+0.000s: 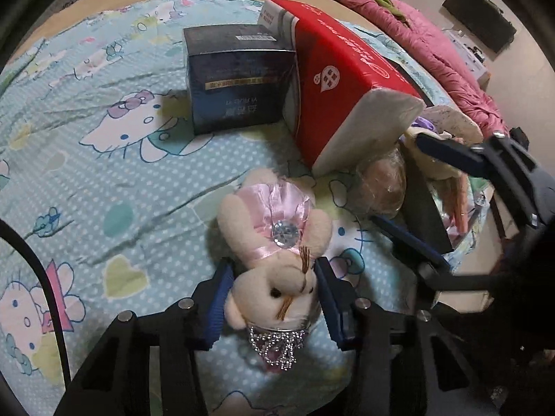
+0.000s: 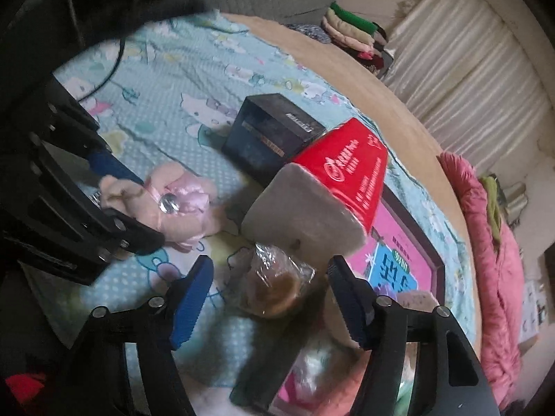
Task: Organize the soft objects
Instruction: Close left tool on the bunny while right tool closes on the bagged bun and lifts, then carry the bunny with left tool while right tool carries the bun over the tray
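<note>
The left gripper [image 1: 272, 291] straddles the head of the plush bunny [image 1: 274, 242] lying mid-bedsheet [image 1: 104, 173], jaws spread and seemingly just short of pinching. The right gripper [image 2: 269, 298], also spread, brackets the wrapped bun [image 2: 274, 287] beside the red pack [image 2: 343, 180]. Both pickups look underway; each needs closing, then lifting.

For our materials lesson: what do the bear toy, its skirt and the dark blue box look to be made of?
Bear toy: cream plush, fuzzy nap, soft rounded shape.
Skirt: pink satin-like fabric, glossy creased folds.
Dark blue box: probably cardboard, perhaps film-wrapped, given its sharp edges and glossy reflections.
</note>
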{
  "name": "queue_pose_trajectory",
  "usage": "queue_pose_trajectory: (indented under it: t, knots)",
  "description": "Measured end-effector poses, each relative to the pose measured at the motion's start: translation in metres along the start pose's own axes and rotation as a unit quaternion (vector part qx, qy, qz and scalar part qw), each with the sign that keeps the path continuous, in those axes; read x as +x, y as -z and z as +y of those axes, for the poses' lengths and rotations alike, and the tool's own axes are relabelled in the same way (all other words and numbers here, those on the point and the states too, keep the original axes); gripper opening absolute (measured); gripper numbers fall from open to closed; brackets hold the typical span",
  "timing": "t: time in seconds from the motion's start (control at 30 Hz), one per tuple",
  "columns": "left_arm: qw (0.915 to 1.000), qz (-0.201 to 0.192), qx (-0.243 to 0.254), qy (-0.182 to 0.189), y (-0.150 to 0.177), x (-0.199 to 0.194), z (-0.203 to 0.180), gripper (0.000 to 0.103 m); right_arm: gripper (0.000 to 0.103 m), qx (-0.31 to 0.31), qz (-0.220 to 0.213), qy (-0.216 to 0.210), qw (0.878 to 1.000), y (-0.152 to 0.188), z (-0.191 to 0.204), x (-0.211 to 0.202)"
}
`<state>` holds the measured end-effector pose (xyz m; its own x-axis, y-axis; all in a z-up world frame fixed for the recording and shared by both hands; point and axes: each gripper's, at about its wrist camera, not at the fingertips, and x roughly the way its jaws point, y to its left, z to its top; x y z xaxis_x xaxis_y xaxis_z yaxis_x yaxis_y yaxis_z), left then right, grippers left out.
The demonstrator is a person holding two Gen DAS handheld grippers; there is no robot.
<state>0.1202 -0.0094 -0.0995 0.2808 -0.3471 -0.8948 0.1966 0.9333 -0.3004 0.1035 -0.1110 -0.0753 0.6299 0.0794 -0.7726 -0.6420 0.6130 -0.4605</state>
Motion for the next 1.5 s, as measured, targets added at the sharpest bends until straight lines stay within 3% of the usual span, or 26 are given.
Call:
queue_pose_trajectory:
  t: [0.23,0.33,0.47,0.6,0.83,1.13,1.33,1.5]
  knots:
    - [0.9995,-0.006,-0.014,0.026,0.003,-0.003,0.016,0.044,0.046,-0.001,0.024,0.012,1.0,-0.002,0.002,0.026]
    - [0.9996,-0.011,-0.009,0.024,0.004,-0.006,0.021,0.043,0.037,0.006,0.012,0.012,1.0,-0.005,0.001,0.023]
    - [0.9992,-0.037,0.001,0.015,0.004,-0.018,0.019,0.042,0.036,0.042,-0.014,-0.008,0.999,-0.002,-0.009,0.007]
    - [0.9983,-0.057,-0.004,0.008,0.007,-0.036,0.02,0.042,0.035,0.126,-0.059,-0.062,0.988,0.003,-0.03,-0.02]
    - [0.9943,-0.106,0.011,-0.001,0.006,-0.082,0.0,0.042,0.035,0.217,-0.116,-0.092,0.965,0.011,-0.06,-0.061]
    - [0.9892,-0.139,0.047,0.009,-0.01,-0.108,-0.059,0.042,0.035,0.308,-0.152,-0.058,0.937,0.039,-0.115,-0.096]
    - [0.9871,-0.142,0.07,0.022,-0.023,-0.107,-0.1,0.042,0.035,0.36,-0.166,-0.023,0.918,0.074,-0.156,-0.117]
    - [0.9864,-0.129,0.095,0.039,-0.032,-0.093,-0.136,0.042,0.035,0.384,-0.161,-0.003,0.909,0.1,-0.175,-0.125]
